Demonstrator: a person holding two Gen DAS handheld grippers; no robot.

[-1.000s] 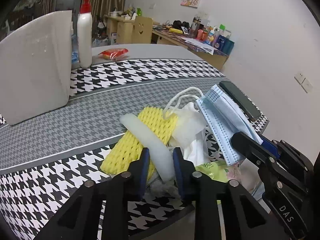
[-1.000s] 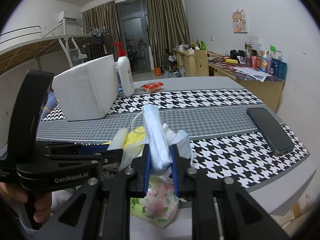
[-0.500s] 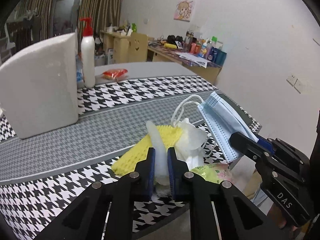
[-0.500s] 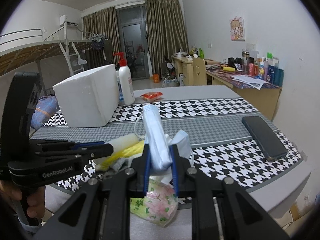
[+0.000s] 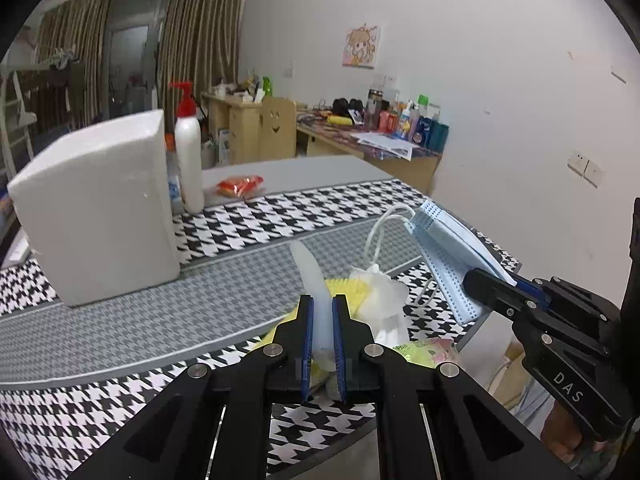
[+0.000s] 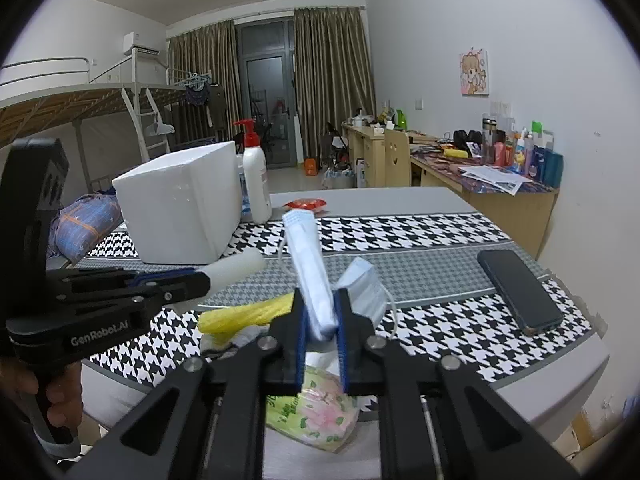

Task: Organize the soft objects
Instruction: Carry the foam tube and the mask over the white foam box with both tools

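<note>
My left gripper (image 5: 320, 312) is shut on a white foam strip (image 5: 310, 272) and holds it above the table; the strip also shows in the right wrist view (image 6: 236, 266). My right gripper (image 6: 320, 312) is shut on a folded blue face mask (image 6: 310, 260), raised off the pile; the mask also shows in the left wrist view (image 5: 444, 248). On the table's near edge lie a yellow foam net (image 6: 244, 312), white tissue (image 5: 380, 292) and a green floral tissue pack (image 6: 316, 416).
A white foam box (image 5: 100, 208) stands at the left with a pump bottle (image 5: 188, 160) behind it. A red packet (image 5: 240, 184) lies at the back. A black phone (image 6: 520, 292) lies at the right. The houndstooth cloth (image 5: 120, 320) covers the table.
My left gripper has closed on the foam strip and lifted it off the yellow net. My right gripper has risen a little with the mask.
</note>
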